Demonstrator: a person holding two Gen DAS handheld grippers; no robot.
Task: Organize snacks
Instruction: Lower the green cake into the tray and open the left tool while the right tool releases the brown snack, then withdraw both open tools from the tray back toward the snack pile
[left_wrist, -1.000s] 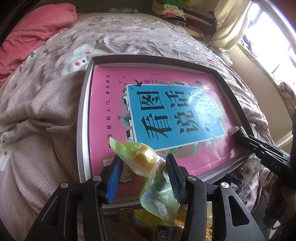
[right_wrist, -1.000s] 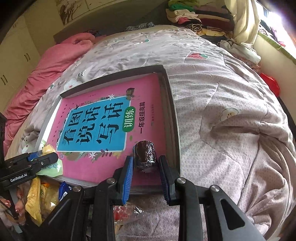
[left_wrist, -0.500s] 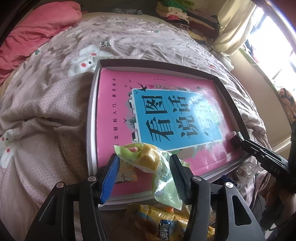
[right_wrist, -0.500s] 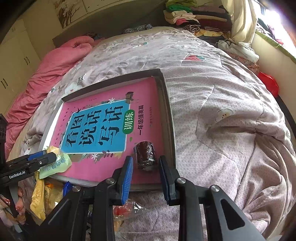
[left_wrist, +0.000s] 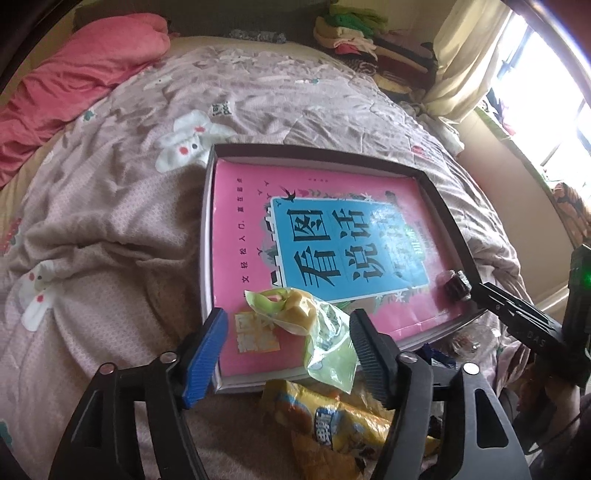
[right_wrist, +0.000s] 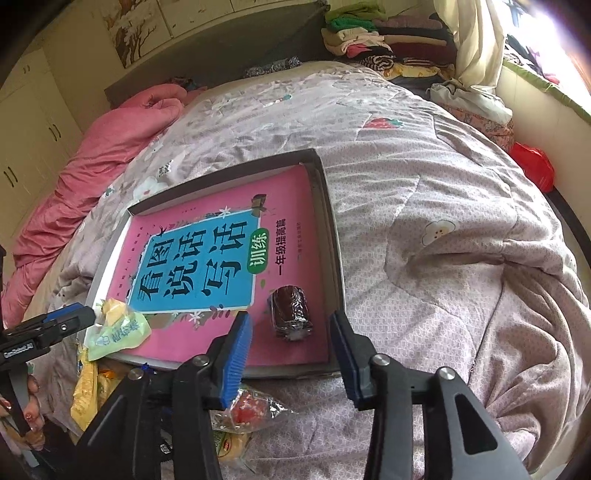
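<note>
A dark tray (left_wrist: 443, 206) on the bed holds a pink and blue book (left_wrist: 332, 236). A green packet with a yellow cake (left_wrist: 303, 321) lies on the book's near left corner. My left gripper (left_wrist: 288, 317) stands around it with its jaws opening, neither pad touching it. At the near right corner of the tray (right_wrist: 334, 236) lies a dark brown wrapped snack (right_wrist: 290, 314). My right gripper (right_wrist: 290, 319) straddles it, jaws opening, with a gap on each side. The green packet (right_wrist: 118, 328) and left gripper (right_wrist: 74, 314) also show in the right wrist view.
Loose snacks lie on the quilt in front of the tray: a yellow packet (left_wrist: 332, 417) and a red sweet in clear wrap (right_wrist: 251, 406). A pink duvet (left_wrist: 74, 74) lies at the far left, and folded clothes (right_wrist: 369, 33) are stacked at the back right.
Both grippers opened. The left one let go of the green packet, which now lies on the book, and drew back upward. The right one released the dark snack.
</note>
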